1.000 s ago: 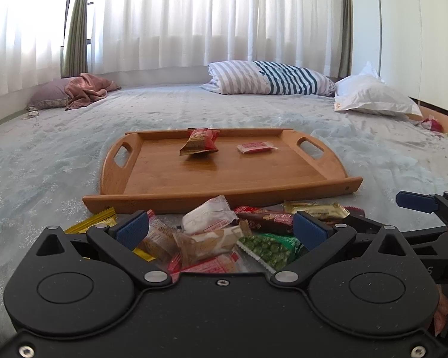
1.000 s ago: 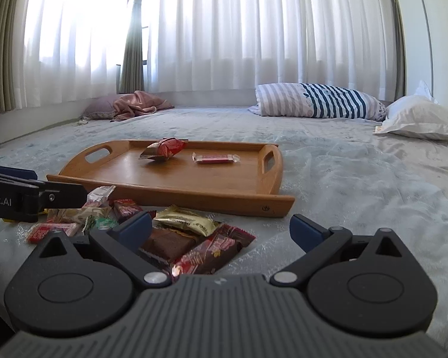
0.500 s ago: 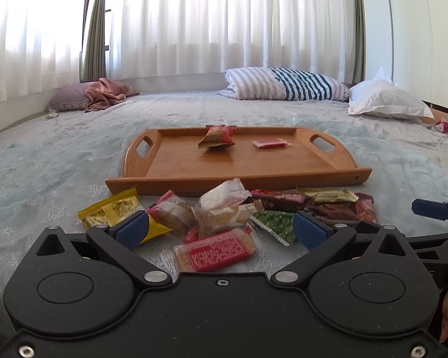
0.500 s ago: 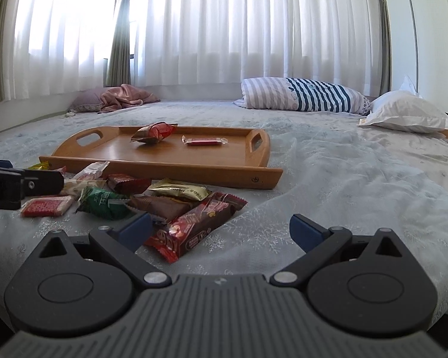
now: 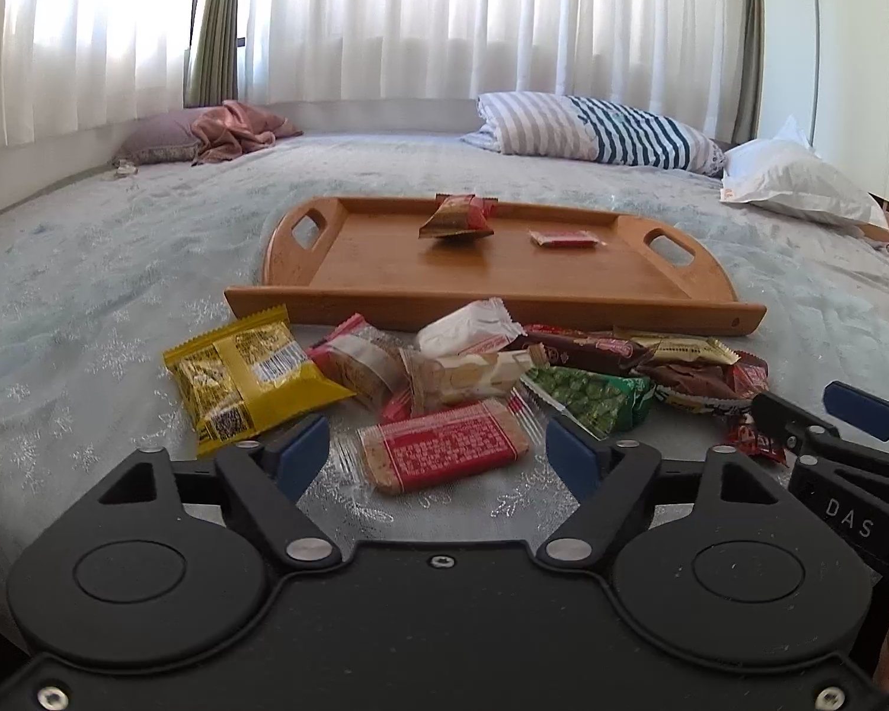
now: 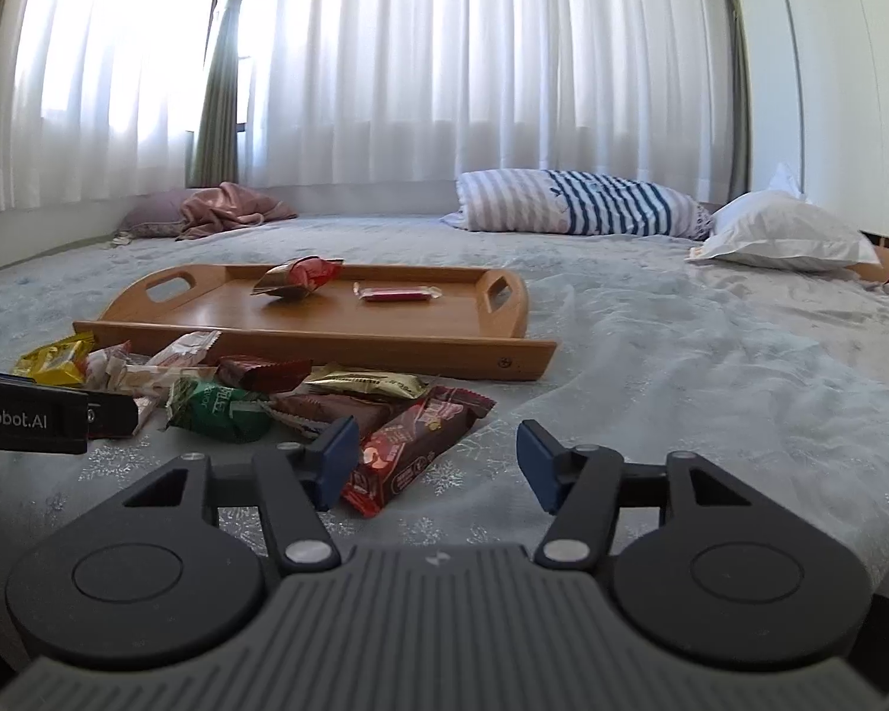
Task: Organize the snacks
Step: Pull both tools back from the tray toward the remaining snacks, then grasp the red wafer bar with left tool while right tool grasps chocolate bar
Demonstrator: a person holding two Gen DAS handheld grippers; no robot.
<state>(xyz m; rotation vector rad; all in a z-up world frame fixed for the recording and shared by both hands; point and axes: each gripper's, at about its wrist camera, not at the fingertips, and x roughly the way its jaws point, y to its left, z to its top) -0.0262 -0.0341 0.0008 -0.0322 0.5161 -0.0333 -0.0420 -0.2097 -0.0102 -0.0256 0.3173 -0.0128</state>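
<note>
Far left of the loose pile on the bedspread point(image 5: 89, 272): yellow packet point(image 5: 246, 376), untouched; next along, clear-wrapped biscuit packs and a white packet point(image 5: 471, 329), heaped just in front of the wooden tray point(image 5: 563, 305). Left gripper point(image 5: 441, 453) low over the near edge of the pile, jaws partly open and just been closing, red-labelled biscuit bar point(image 5: 444, 444) lying between the pads but not yet pinched. Further right, green pea packet point(image 5: 587, 394), then brown and gold bars point(image 5: 675, 355) overlapping. Right gripper point(image 6: 435, 465) near the pile's right end, jaws likewise just been closing yet apart, dark red bar point(image 6: 412, 444) angled beside the left pad, tip under it; contact hard to tell, nothing held. On the tray itself only two items: crumpled red-and-gold packet point(image 5: 459, 216) near the back middle, flat red bar point(image 5: 563, 239) to its right. Judged early in the job: two snacks placed, roughly ten left on the bed; likely next, two simultaneous pickups.
</note>
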